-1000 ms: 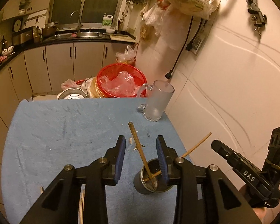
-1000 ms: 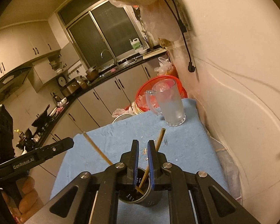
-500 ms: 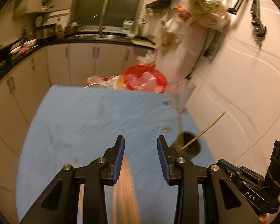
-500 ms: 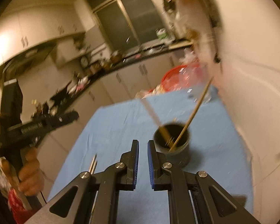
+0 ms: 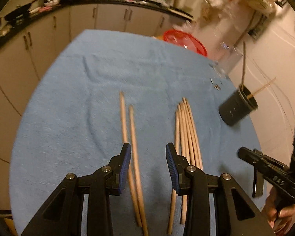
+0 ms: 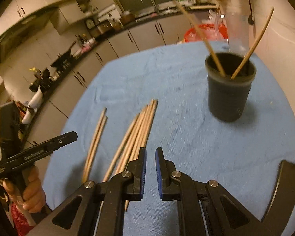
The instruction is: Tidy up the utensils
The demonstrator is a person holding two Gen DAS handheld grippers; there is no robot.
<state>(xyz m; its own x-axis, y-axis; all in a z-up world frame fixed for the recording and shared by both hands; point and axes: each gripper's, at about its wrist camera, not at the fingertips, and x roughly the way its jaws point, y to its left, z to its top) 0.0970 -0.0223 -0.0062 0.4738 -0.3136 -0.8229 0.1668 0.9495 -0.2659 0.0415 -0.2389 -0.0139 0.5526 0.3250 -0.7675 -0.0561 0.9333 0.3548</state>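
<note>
The left gripper (image 5: 148, 167) hung empty, jaws partly apart, over a pair of chopsticks (image 5: 130, 137) lying on the blue cloth (image 5: 68, 98), beside a bundle (image 5: 186, 133) and a dark cup (image 6: 229, 90) holding two more. The right gripper (image 6: 150, 169) was nearly closed and empty. Closing on two touching sticks could lift both or roll one away; motion blur probably hid the bundle's count, and the near ends sat behind the jaws.

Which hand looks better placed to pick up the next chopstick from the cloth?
Probably the left: the left gripper is open above the pair of chopsticks, while the right gripper is shut.
</note>
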